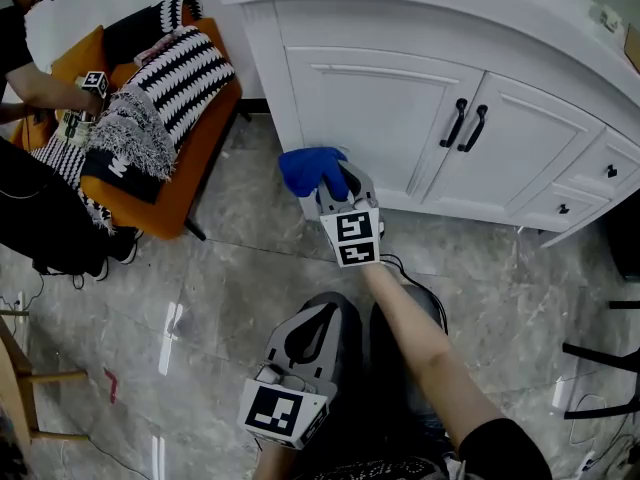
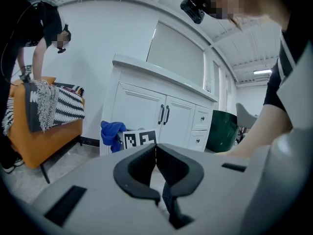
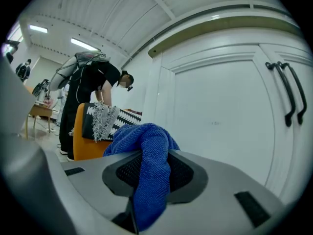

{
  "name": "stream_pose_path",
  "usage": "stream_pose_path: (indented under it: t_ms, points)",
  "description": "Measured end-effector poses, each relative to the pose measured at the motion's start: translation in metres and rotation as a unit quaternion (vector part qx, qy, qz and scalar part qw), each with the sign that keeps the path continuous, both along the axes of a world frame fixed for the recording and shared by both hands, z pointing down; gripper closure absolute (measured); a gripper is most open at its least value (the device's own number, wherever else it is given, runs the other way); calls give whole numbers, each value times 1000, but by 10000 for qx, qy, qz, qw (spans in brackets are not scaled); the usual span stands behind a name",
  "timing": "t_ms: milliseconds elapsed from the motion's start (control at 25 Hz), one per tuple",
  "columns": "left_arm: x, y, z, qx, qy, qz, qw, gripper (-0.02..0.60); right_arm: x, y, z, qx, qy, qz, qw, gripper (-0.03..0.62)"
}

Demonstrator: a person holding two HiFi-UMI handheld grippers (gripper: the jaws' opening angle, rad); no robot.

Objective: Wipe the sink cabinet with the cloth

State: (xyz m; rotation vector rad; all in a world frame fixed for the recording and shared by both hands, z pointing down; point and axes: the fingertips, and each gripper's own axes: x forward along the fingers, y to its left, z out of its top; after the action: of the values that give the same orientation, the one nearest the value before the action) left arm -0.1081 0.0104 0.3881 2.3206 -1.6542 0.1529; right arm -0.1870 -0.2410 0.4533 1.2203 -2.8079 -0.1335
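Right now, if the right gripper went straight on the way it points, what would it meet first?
Probably the sink cabinet's left door, close ahead. The blue cloth bunched in the right gripper's jaws sticks out in front and would likely touch first.

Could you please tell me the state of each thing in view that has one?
right gripper: shut on the blue cloth.
blue cloth: bunched, clamped between the jaws.
left gripper: shut, empty.
cabinet doors: both closed.
drawers: closed.
blanket: draped over the orange chair.
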Motion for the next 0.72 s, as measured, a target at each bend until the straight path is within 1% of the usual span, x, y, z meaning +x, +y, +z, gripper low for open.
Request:
stream_pose_path:
  t_ms: [160, 320, 440, 640, 720]
  points:
    - [-2, 1, -2, -1, 14, -22, 10000, 577, -7, -12, 4, -37, 164, 58, 9998, 468]
    - [-4, 1, -1, -36, 25, -34, 10000, 577, -9, -27, 12, -179, 294, 194, 9992, 468]
    - [-8, -1, -2, 4, 48, -69, 10000, 577, -8, -30, 16, -125, 425, 267, 9987, 468]
    - [-9, -1, -3, 140, 159, -90, 9997, 577, 5, -33, 20, -100, 384, 437, 9983, 468]
    - [-9, 0, -1, 81, 112, -25, 9999, 577, 12, -34, 19, -76, 367, 497, 9981, 470]
